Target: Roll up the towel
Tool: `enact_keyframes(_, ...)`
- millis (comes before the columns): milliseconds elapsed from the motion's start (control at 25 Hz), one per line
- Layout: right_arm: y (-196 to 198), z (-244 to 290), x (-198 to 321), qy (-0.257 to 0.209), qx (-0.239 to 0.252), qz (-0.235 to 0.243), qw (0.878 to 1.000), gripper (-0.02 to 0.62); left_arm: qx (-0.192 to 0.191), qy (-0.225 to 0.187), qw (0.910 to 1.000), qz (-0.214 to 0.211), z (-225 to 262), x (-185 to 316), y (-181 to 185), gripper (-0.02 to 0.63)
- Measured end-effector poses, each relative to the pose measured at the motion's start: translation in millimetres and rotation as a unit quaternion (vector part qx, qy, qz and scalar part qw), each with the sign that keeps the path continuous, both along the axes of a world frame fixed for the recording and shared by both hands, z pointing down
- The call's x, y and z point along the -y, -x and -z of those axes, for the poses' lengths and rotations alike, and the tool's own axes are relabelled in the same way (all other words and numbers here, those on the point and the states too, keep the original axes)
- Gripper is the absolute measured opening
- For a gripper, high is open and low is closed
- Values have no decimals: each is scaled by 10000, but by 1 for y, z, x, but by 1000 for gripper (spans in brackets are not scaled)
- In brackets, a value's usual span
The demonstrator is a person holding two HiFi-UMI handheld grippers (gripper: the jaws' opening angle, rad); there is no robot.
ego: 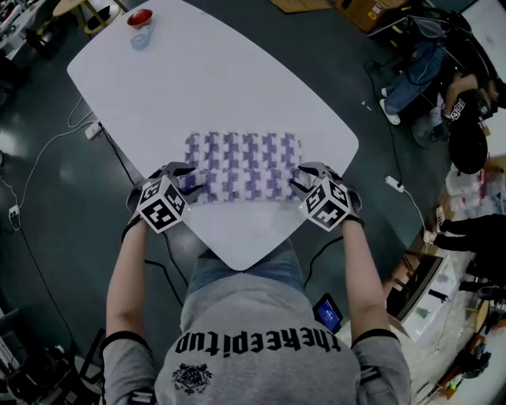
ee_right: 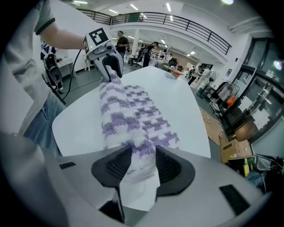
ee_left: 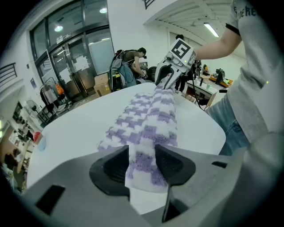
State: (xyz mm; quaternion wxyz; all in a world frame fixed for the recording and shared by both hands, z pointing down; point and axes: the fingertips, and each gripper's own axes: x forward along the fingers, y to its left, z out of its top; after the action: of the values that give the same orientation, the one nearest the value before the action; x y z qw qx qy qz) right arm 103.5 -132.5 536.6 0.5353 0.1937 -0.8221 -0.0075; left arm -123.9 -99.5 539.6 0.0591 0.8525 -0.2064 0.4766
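A purple-and-white checked towel lies flat across the near part of the white table. Its near edge is turned up into a thick roll. My left gripper is shut on the roll's left end, and the cloth bunches between its pads. My right gripper is shut on the right end, with the towel squeezed between its pads. Each gripper view looks along the roll to the other gripper: the right gripper in the left gripper view, the left gripper in the right gripper view.
A small red-topped cup stands at the table's far left corner. The table's near rounded edge is just below the grippers. Cables run over the dark floor at the left. People and cluttered benches fill the right side.
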Motion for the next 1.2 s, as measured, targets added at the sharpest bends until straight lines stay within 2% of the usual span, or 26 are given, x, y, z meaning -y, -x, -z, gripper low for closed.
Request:
enact_keyframes(200, -4, 28, -5, -365, 249, -52, 9990, 164, -68, -618, 9980, -63, 32, -11, -5, 167)
enact_keyframes(360, 5, 43, -21, -576, 373, 113, 9976, 164, 332, -974, 9941, -339, 36, -24, -8, 182)
enact_keyframes(520, 11, 23, -44, -550, 135, 453, 9974, 203, 685, -873, 9922, -564, 12, -43, -12, 219)
enact_keyframes(640, 9, -6, -56, -522, -295, 705, 9957, 241, 801, -648, 9930, -577, -11, -56, -8, 245)
enact_keyframes(800, 1, -33, -50, -636, -784, 707, 9924, 245, 1048, -567, 9907, -664, -31, -53, -5, 261)
enact_keyframes(840, 1, -34, -46, -724, -850, 675, 9915, 239, 1160, -621, 9888, -708, -34, -50, -5, 261)
enact_keyframes(960, 2, -29, -41, -837, -923, 659, 9900, 132, 1446, -814, 9826, -835, -33, -43, -3, 250)
enact_keyframes(1080, 5, -24, -43, -806, -886, 655, 9906, 115, 1364, -800, 9840, -827, -29, -43, 0, 197)
enact_keyframes(1200, 6, -22, -52, -733, -839, 634, 9918, 117, 1258, -710, 9858, -851, -26, -50, 2, 186)
